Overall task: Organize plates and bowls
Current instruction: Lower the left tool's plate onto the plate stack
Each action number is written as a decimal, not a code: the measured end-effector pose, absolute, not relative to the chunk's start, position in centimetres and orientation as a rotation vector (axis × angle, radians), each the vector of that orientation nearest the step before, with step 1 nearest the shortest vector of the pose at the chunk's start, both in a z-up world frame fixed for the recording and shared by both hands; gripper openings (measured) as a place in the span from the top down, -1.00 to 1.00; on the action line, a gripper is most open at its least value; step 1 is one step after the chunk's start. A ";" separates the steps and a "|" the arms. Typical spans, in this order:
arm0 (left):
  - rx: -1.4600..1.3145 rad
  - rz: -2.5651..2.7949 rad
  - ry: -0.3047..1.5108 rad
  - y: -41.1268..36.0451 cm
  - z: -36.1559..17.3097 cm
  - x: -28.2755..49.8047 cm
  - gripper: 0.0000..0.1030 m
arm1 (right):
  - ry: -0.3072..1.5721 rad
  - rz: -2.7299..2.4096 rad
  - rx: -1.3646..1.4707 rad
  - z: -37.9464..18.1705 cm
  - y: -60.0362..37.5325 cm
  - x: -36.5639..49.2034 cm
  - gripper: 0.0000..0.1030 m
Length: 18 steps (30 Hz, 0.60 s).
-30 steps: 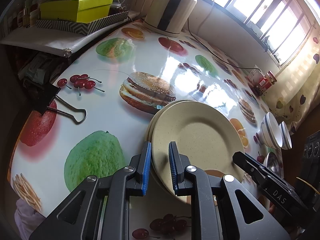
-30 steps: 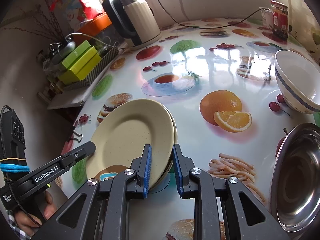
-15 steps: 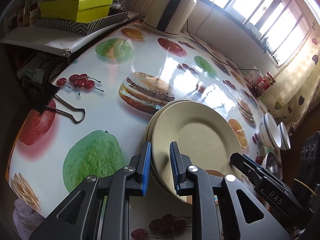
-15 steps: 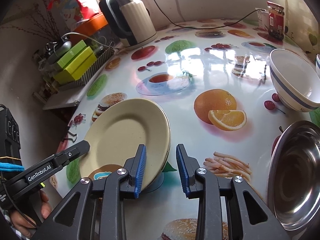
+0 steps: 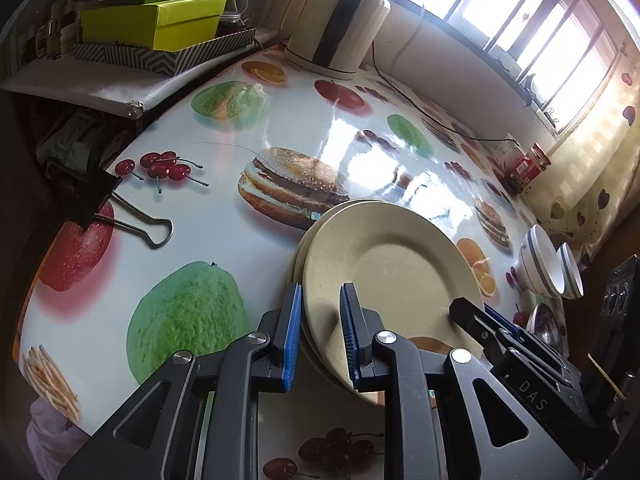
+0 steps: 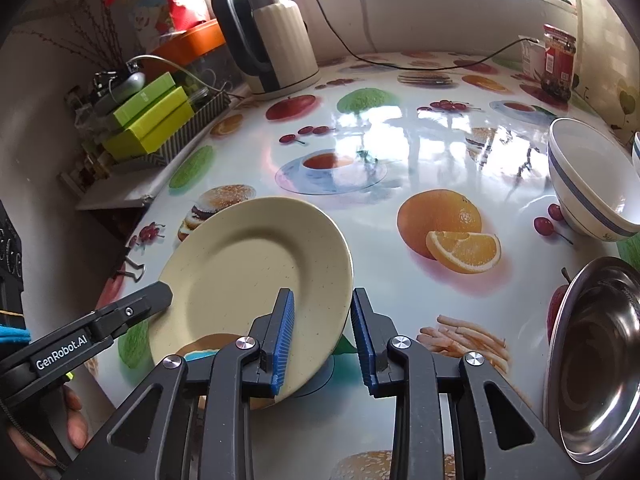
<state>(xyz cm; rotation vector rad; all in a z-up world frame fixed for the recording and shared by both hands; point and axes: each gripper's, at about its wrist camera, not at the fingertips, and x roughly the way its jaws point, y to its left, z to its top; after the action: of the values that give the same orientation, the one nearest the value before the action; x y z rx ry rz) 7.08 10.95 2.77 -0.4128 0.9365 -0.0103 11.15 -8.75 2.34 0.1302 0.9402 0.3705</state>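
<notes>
A stack of cream plates [image 5: 384, 264] lies on the fruit-print tablecloth [image 5: 208, 216]; it also shows in the right wrist view [image 6: 248, 272]. My left gripper [image 5: 320, 336] straddles the stack's near-left rim, jaws apart by about the stack's thickness; I cannot tell whether the pads press it. My right gripper [image 6: 322, 334] is open around the stack's right rim, the pads [image 6: 362, 330] clear of it. Two white bowls with blue stripes [image 5: 540, 264] stand at the far right; one shows in the right wrist view [image 6: 588, 184]. A steel bowl [image 6: 596, 360] sits at the right.
A kettle [image 6: 276, 44] stands at the back with its cord across the table. Green boxes [image 5: 156, 20] sit on a side shelf at the left. A binder clip [image 5: 104, 204] lies on the left edge. A red jar [image 6: 558, 60] stands at the back right.
My right gripper has opened from around the plates' right rim and its jaws stand wider. The left gripper's jaws have widened slightly. The plates stay in place.
</notes>
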 end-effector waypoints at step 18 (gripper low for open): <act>-0.456 -0.024 0.946 12.0 3.1 4.9 0.61 | 0.900 0.453 0.153 3.1 -11.4 8.6 0.41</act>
<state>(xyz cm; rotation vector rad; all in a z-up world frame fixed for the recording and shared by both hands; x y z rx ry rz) 4.87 11.98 3.05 -0.4560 0.9457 -0.0238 8.61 -11.40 3.09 0.1530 0.8996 0.4526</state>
